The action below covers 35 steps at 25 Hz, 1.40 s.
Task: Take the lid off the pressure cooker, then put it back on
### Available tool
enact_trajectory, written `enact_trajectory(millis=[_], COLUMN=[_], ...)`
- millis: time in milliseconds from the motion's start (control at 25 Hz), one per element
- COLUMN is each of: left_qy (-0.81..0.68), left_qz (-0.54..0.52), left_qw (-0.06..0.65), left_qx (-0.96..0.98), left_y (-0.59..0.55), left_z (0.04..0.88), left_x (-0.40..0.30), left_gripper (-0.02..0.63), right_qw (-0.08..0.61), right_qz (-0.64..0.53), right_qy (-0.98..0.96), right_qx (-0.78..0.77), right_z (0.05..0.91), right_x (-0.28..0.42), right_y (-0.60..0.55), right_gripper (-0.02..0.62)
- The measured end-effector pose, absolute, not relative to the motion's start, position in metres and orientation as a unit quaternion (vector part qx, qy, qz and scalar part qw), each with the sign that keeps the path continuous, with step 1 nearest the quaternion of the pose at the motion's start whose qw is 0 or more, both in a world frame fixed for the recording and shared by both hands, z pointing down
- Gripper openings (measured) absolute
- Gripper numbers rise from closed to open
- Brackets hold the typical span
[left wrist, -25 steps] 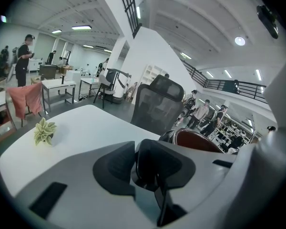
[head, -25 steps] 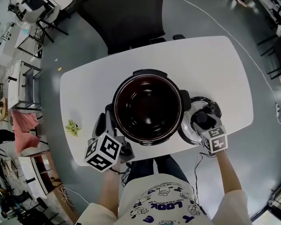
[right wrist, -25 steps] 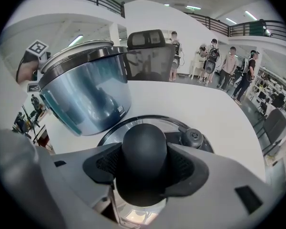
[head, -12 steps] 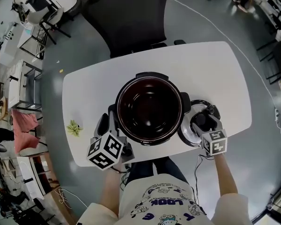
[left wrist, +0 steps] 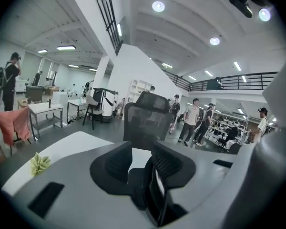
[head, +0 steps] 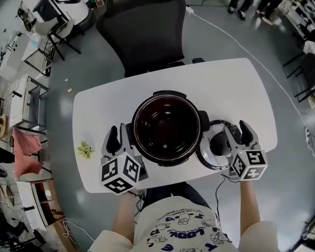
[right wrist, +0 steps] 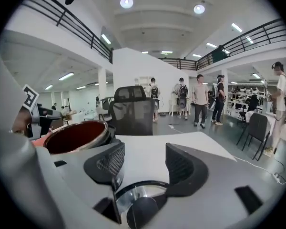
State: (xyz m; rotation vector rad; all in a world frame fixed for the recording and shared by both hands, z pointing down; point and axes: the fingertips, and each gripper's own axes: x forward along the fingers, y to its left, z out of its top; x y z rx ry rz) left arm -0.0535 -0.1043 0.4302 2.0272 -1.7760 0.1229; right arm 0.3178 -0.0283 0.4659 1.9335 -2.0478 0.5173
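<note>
The black pressure cooker [head: 168, 127] stands lidless in the middle of the white table [head: 226, 88], its dark red pot [right wrist: 76, 137] bare. Its lid [head: 212, 150] lies flat on the table, touching the cooker's right side, black knob [right wrist: 143, 213] up. My right gripper [head: 238, 133] hangs above the lid's right part. Its jaws are closing but wide apart, with nothing between them [right wrist: 143, 159]. My left gripper [head: 119, 136] is beside the cooker's left flank. Its jaws are opening and hold nothing; only table shows between them [left wrist: 142, 151].
A small green plant-like thing [head: 84, 150] lies near the table's left edge. A black office chair [head: 147, 30] stands behind the table. A cable [head: 220, 185] hangs off the front edge by the lid. People stand far off in the hall.
Both grippers have risen. The right one has come up off the lid's knob. The left one has lifted away from the cooker's left side handle.
</note>
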Motion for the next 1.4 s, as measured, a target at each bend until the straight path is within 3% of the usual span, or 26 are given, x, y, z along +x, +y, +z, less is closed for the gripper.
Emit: enact_trajectory(millis=[560, 880, 1080, 1400], left_qy=[-0.604, -0.582, -0.574, -0.564], left_qz=[-0.006, -0.030, -0.038, -0.039], left_qw=[0.090, 0.050, 0.036, 0.028], left_qx=[0.792, 0.811, 0.817, 0.824], left_y=[-0.106, -0.104, -0.102, -0.103], left_z=[0.317, 0.281, 0.268, 0.265], left_x=[-0.016, -0.004, 0.000, 0.006], left_gripper=[0.106, 0.049, 0.017, 0.013], right_qw=[0.040, 0.009, -0.006, -0.005], right_qz=[0.036, 0.006, -0.002, -0.005], right_qy=[-0.702, -0.691, -0.677, -0.674], right_qx=[0.710, 0.723, 0.736, 0.739], right_z=[0.317, 0.286, 0.275, 0.274], right_x=[0.294, 0.280, 0.280, 0.277], right_y=[-0.044, -0.044, -0.042, -0.042], right_gripper=[0.187, 0.110, 0.021, 0.012])
